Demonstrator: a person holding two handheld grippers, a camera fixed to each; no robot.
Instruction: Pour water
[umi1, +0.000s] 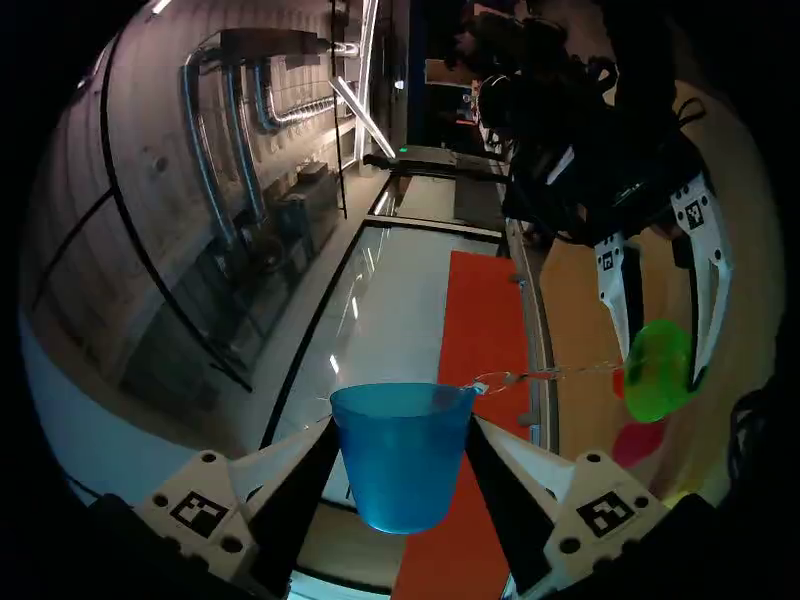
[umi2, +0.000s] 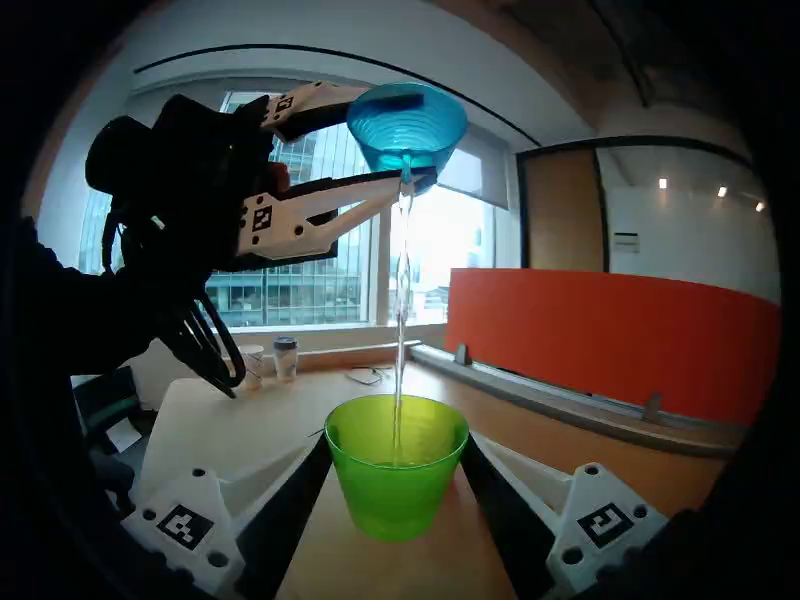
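Left hand-held gripper (umi2: 388, 138) pinches blue cup (umi2: 405, 125) from both sides. The cup is tipped hard, long axis well off vertical, mouth facing down toward green cup (umi2: 397, 470). Water stream (umi2: 402, 300) runs off its lip and lands inside green cup. Right hand-held gripper (umi2: 397, 445) clamps green cup upright, mouth up, over wooden surface (umi2: 540, 430), short of the edge with orange partition (umi2: 620, 330). Can't tell if green cup's base touches the surface. Hand behind left hand-held gripper is just a dark shape.
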